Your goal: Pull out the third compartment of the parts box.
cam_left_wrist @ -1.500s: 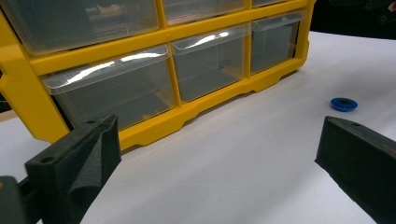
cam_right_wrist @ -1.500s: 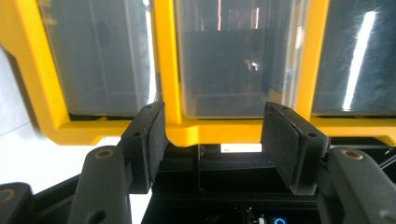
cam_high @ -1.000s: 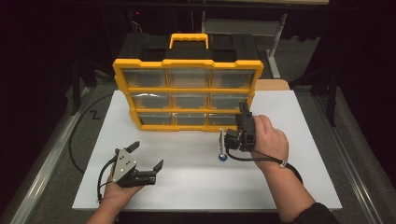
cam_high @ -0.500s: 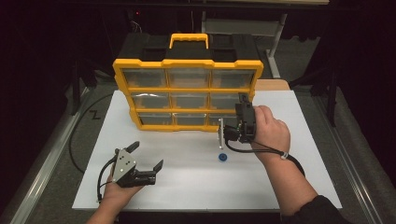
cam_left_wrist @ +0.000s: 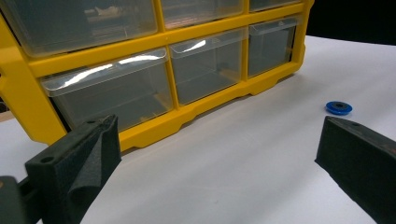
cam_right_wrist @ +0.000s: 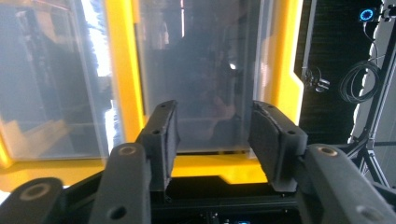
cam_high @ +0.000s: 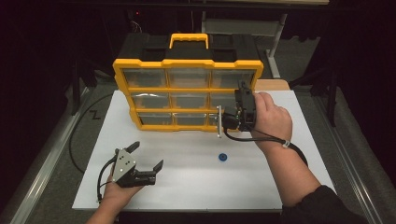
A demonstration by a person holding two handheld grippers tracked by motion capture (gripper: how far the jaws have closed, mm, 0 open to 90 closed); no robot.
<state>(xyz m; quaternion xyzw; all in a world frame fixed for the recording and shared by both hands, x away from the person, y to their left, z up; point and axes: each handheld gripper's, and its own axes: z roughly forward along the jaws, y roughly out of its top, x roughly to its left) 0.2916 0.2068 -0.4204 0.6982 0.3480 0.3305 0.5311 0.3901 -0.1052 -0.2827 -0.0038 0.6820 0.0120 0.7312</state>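
Observation:
A yellow organizer (cam_high: 187, 88) with clear drawers stands upright at the back of the white table (cam_high: 187, 186). My right gripper (cam_high: 240, 95) is held up against its right column of drawers, turned on its side. In the right gripper view its jaws (cam_right_wrist: 212, 112) stand open with nothing between them, close to a clear drawer front (cam_right_wrist: 201, 70). A small blue disc (cam_high: 223, 157) lies on the table in front of the organizer, below that hand. My left gripper (cam_high: 147, 155) rests open at the front left. The left gripper view shows the organizer (cam_left_wrist: 159, 42) and the blue disc (cam_left_wrist: 339, 107) beyond its jaws (cam_left_wrist: 217, 130).
A black case with a yellow handle (cam_high: 189, 41) lies behind the organizer. A metal rail (cam_high: 42, 168) runs along the table's left side and a black cable (cam_high: 77, 135) loops there. White table surface spreads between the two grippers.
My right gripper has risen from beside the blue disc and moved back to the organizer's right drawers. The disc stays on the table. The left gripper has not moved.

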